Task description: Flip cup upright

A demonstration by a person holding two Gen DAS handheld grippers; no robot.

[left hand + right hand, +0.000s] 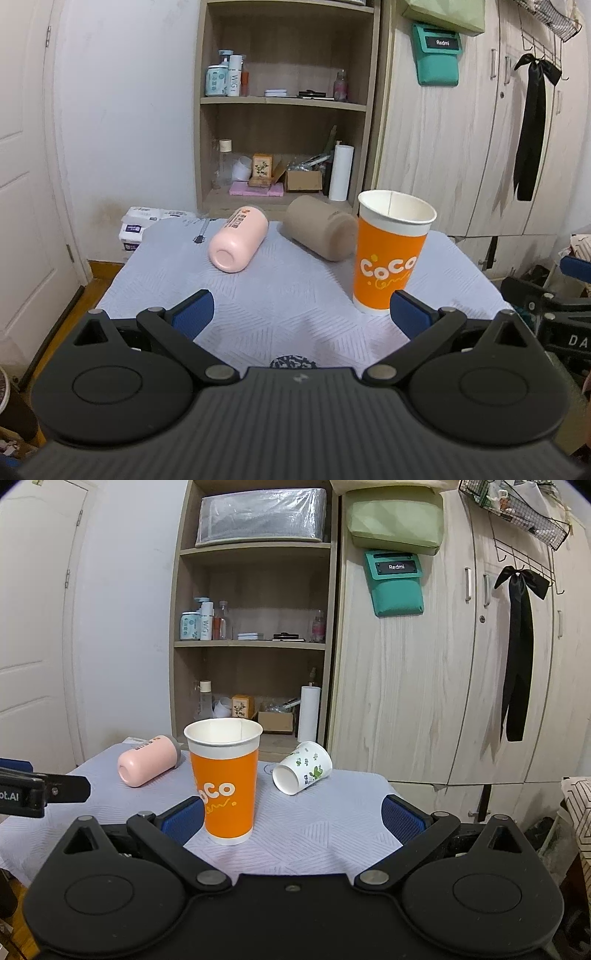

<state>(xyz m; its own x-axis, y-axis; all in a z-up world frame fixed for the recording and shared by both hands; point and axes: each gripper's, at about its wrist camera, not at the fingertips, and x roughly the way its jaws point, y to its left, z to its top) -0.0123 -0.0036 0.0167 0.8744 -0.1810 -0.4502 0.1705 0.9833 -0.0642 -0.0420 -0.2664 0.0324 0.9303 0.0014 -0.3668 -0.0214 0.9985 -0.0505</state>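
Observation:
An orange paper cup (pixel 388 254) stands upright on the table (pixel 280 302), mouth up; it also shows in the right wrist view (pixel 225 779). A pink cup (pixel 238 240) lies on its side at the back left, also in the right wrist view (pixel 149 764). A brown cup (pixel 319 230) lies on its side behind the orange one. A white cup with green prints (pixel 301 768) lies on its side at the back right. My left gripper (pixel 301 314) is open and empty, in front of the orange cup. My right gripper (pixel 293 818) is open and empty, its left pad (pixel 183 818) beside the orange cup.
A patterned cloth (pixel 314 834) covers the small table. A wooden shelf (pixel 255 646) with bottles and boxes stands behind it, a wardrobe (pixel 443 683) to the right, a white door (pixel 29 184) to the left. The other gripper shows at the left edge (pixel 40 794).

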